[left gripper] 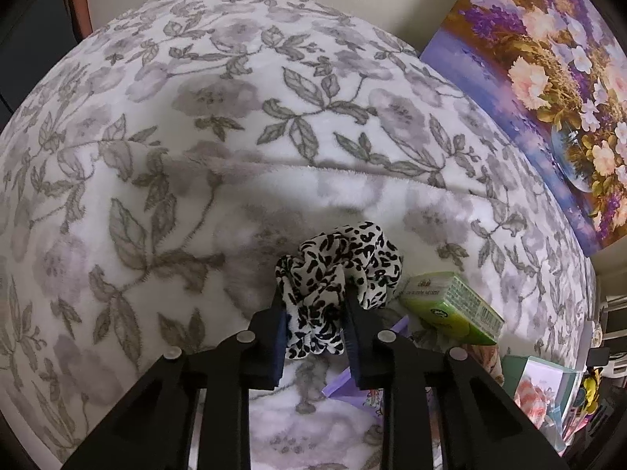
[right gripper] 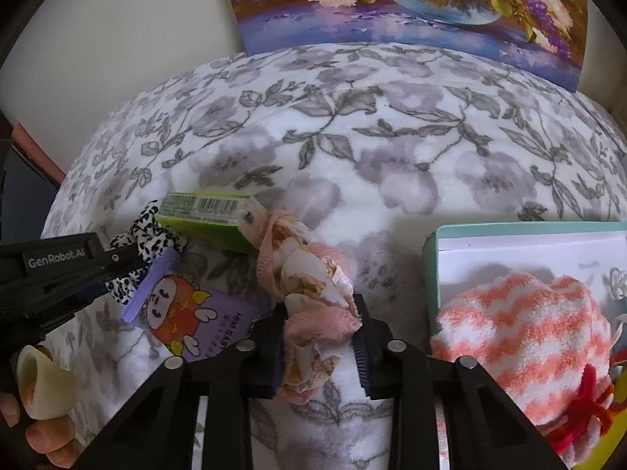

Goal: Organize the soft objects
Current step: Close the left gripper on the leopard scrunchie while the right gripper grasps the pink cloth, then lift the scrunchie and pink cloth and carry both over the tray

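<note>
Both grippers are at the pick-up step, each on its own soft item lying on the floral fleece blanket (left gripper: 274, 125). The left gripper (left gripper: 313, 313) has its jaws clamped on the black-and-white leopard-print scrunchie (left gripper: 337, 262), pads pressing a bunched fold near the item's lower edge; most of the scrunchie sits beyond the fingertips, just beside the green carton (left gripper: 454, 305). The right gripper (right gripper: 319, 325) has its jaws closed on the pink-and-cream fabric scrunchie (right gripper: 309, 274), which trails from the fingers up toward the carton's end. Judgement: the grasp is made and lift is not yet evident, as both items appear to rest on the blanket. Next move likely calls for a lift clear of the carton and the purple wipes packet (right gripper: 196, 321), then carrying across to the teal box (right gripper: 431, 270), which seems to be the collecting place since a pink-and-white striped fuzzy sock (right gripper: 521, 325) already lies in it. Risk: the thin folds may slip out of the pads. Only the right wrist view shows the box interior and sock clearly, the left gripper from the side, and the person's fingers (right gripper: 43, 431) at its handle. The left wrist view shows the left pads' contact directly.
</note>
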A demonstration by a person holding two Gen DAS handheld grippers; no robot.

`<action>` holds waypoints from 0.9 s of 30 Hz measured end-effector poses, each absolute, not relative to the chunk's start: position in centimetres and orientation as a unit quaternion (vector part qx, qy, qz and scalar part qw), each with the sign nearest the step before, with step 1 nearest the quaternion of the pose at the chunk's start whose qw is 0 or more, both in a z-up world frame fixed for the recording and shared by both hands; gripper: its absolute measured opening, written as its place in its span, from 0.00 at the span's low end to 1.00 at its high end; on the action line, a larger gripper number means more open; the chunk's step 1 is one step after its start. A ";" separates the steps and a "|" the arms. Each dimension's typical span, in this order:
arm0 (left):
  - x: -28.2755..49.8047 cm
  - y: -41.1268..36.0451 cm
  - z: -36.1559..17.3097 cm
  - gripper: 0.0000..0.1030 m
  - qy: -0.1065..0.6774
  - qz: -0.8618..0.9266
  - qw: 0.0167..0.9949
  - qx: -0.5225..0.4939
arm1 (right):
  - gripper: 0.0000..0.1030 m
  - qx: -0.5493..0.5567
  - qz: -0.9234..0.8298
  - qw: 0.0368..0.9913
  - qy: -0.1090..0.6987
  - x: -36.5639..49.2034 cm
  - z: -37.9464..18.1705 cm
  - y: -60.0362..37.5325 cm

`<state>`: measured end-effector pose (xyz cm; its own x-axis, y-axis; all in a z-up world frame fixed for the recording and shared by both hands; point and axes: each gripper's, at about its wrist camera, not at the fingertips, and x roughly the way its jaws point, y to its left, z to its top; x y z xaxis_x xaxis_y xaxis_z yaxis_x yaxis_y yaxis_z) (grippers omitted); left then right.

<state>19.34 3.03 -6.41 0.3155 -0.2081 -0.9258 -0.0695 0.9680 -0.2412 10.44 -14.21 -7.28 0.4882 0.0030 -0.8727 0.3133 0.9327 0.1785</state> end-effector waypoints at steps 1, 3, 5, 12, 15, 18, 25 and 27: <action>19.4 3.1 -6.3 0.25 0.582 -0.041 0.804 -0.118 | 0.26 0.161 -0.091 0.848 0.497 10.4 -7.2 -14.3; 19.4 3.3 -5.9 0.25 0.577 -0.037 0.807 -0.117 | 0.25 0.163 -0.091 0.848 0.496 10.4 -7.1 -14.3; 19.5 3.5 -5.4 0.24 0.573 -0.035 0.810 -0.118 | 0.23 0.165 -0.089 0.848 0.495 10.4 -7.0 -14.4; 19.1 4.7 -1.5 0.24 0.532 -0.030 0.837 -0.126 | 0.20 0.165 -0.092 0.863 0.469 9.8 -4.6 -14.9; 18.7 5.2 0.3 0.24 0.514 -0.030 0.848 -0.129 | 0.20 0.166 -0.098 0.870 0.454 9.2 -3.0 -15.4; 18.3 5.4 2.1 0.24 0.496 -0.031 0.858 -0.127 | 0.20 0.166 -0.108 0.874 0.444 8.7 -1.6 -16.0; 17.5 4.8 4.4 0.24 0.477 -0.035 0.870 -0.121 | 0.20 0.169 -0.125 0.875 0.435 7.5 0.2 -17.4; 17.3 4.5 4.8 0.24 0.474 -0.037 0.872 -0.120 | 0.20 0.167 -0.127 0.877 0.433 7.1 0.6 -17.7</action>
<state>17.26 4.53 4.78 0.5483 -0.1779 -0.8171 -0.0494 0.9685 -0.2440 7.08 -17.73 0.61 0.5931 -0.0776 -0.8014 0.3664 0.9123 0.1828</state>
